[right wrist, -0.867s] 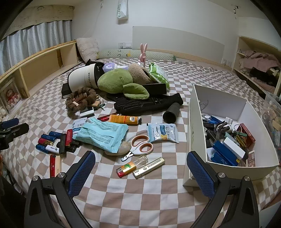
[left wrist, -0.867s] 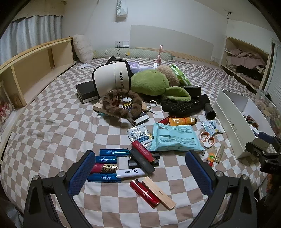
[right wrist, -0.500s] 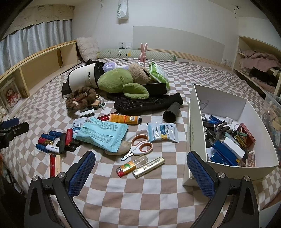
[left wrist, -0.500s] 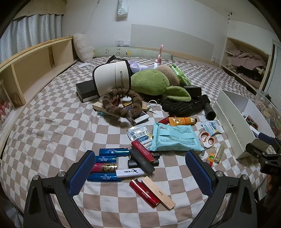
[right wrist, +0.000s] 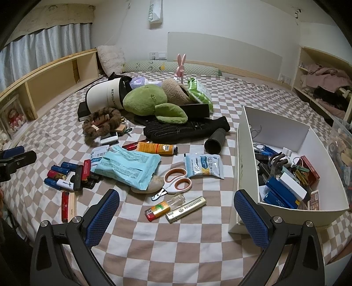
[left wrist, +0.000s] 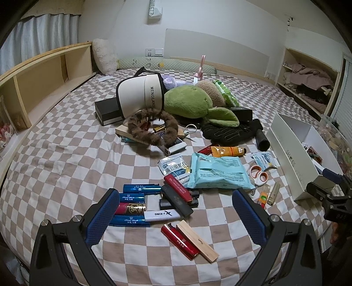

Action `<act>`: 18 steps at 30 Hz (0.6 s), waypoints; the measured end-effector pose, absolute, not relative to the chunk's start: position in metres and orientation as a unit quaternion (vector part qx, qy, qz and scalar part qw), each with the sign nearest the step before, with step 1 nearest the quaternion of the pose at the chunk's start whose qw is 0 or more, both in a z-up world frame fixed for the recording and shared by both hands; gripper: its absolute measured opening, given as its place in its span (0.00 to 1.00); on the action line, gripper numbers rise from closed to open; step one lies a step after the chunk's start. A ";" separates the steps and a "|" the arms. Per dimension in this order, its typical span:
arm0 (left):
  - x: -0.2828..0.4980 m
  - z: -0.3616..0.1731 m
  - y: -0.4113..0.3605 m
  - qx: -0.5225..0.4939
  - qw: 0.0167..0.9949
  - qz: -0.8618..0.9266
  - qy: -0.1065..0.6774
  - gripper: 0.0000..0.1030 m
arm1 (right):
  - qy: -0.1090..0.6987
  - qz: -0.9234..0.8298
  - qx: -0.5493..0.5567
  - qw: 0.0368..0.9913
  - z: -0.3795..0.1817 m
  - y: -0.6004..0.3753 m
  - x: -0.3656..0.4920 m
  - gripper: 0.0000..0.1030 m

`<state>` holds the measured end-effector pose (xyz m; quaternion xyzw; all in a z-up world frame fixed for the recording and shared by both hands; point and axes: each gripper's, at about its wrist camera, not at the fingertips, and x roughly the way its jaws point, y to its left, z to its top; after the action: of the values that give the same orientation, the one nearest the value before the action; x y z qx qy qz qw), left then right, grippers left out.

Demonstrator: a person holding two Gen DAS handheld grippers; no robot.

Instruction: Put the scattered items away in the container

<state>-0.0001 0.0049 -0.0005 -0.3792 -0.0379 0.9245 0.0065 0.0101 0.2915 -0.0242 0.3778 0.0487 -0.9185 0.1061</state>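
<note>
Checked bedding fills both views. We hold the left gripper and right gripper spread wide, grasping nothing. Lighters lie at lower centre, scissors mid-frame, the white box right, perhaps half full.

The white cap carries "MENGLAND" in black along its band, and the white lighter among the blue ones reads "X J-KING". The side wall of the white container shows faint grey "SHOES", and the white hanging on the wall reads "SWEET"; Chinese print on the blue-and-white sachet is too small to make out
</note>
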 end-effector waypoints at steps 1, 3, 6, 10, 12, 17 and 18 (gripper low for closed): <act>0.000 -0.001 0.006 -0.379 0.006 0.924 -0.038 1.00 | 0.050 -0.918 0.378 0.106 -0.024 0.291 0.011 1.00; -0.001 -0.002 -0.002 -0.380 0.011 0.924 -0.042 1.00 | 0.051 -0.918 0.378 0.106 -0.024 0.291 0.012 1.00; -0.001 -0.002 -0.003 -0.381 0.012 0.924 -0.042 1.00 | 0.054 -0.918 0.378 0.105 -0.025 0.290 0.013 1.00; 0.000 -0.002 -0.002 -0.381 0.013 0.924 -0.040 1.00 | 0.055 -0.918 0.378 0.104 -0.025 0.290 0.012 1.00; -0.001 -0.002 -0.001 -0.381 0.013 0.924 -0.039 1.00 | 0.056 -0.918 0.379 0.104 -0.025 0.290 0.011 1.00; -0.002 -0.001 -0.002 -0.383 0.014 0.923 -0.039 1.00 | 0.056 -0.917 0.381 0.105 -0.025 0.290 0.010 1.00; -0.002 -0.001 -0.001 -0.383 0.014 0.923 -0.039 1.00 | 0.056 -0.917 0.381 0.106 -0.025 0.290 0.010 1.00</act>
<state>-0.0016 -0.0014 -0.0015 -0.3830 -0.0392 0.9228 0.0140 0.0097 0.2903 -0.0247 0.3813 0.0563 -0.9167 0.1055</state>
